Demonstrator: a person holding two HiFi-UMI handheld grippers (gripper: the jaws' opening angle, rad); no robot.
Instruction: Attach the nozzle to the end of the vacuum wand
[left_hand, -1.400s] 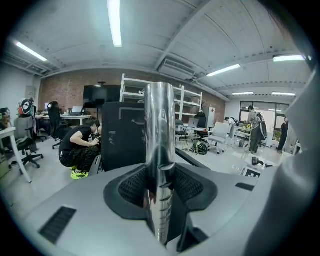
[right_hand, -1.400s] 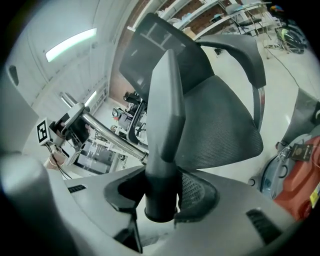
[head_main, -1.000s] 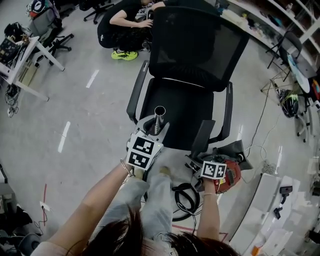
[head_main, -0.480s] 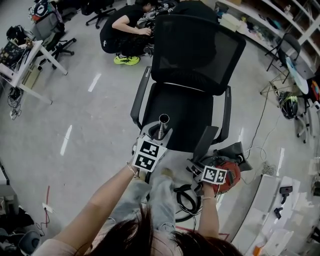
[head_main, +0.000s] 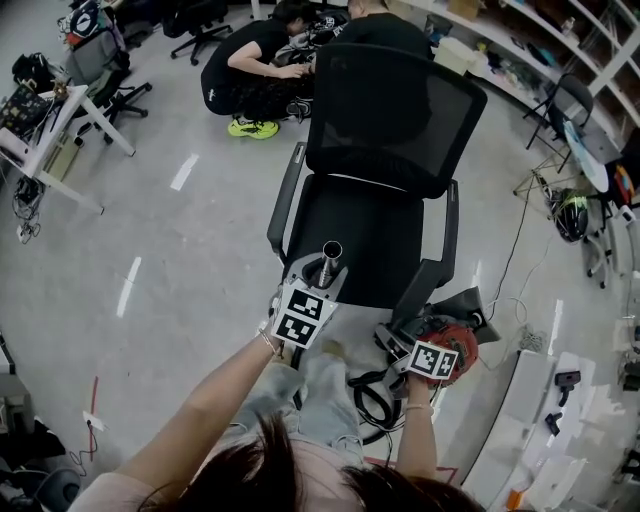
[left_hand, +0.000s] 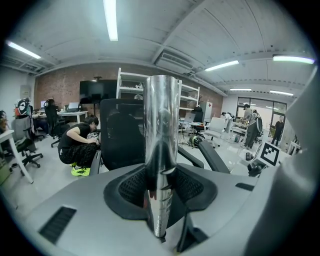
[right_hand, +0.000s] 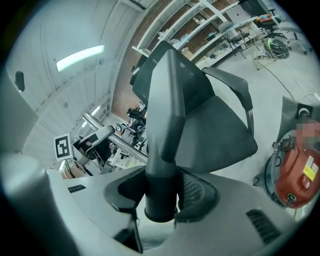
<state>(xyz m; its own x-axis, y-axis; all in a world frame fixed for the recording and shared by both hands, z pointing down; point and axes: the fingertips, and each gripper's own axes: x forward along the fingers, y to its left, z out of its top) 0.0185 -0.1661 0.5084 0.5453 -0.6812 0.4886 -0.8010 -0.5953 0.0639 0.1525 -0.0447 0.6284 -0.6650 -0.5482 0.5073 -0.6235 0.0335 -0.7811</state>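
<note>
In the head view the left hand-held gripper (head_main: 316, 280) grips the shiny metal wand (head_main: 328, 260), whose open end points up over the front edge of the black office chair (head_main: 385, 150). The right hand-held gripper (head_main: 398, 338) sits lower, apart from the left one and just beside the red vacuum cleaner (head_main: 465, 345). What it carries is lost against dark clutter here. A black hose (head_main: 372, 395) coils on the floor (head_main: 190, 230), which lies open on the chair's left side. A crouching person (head_main: 250, 75) is well beyond the chair. The left gripper view shows what the head view cannot: the jaws are closed on the wand (left_hand: 161, 130), which rises straight up the middle with a clean round rim. Its lower end is hidden between the pads. The chair's back stands behind it, and the other gripper's marker cube is small at the right edge. Only the right gripper view makes the nozzle (right_hand: 167, 115) clear. It is dark grey, and the jaws clamp its round base, from which it tapers to a slanted tip in front of the chair seat. The vacuum cleaner (right_hand: 295, 172) is cut off at the right edge. The left hand-held gripper (right_hand: 92, 140) shows at the left, apart from the nozzle.
</note>
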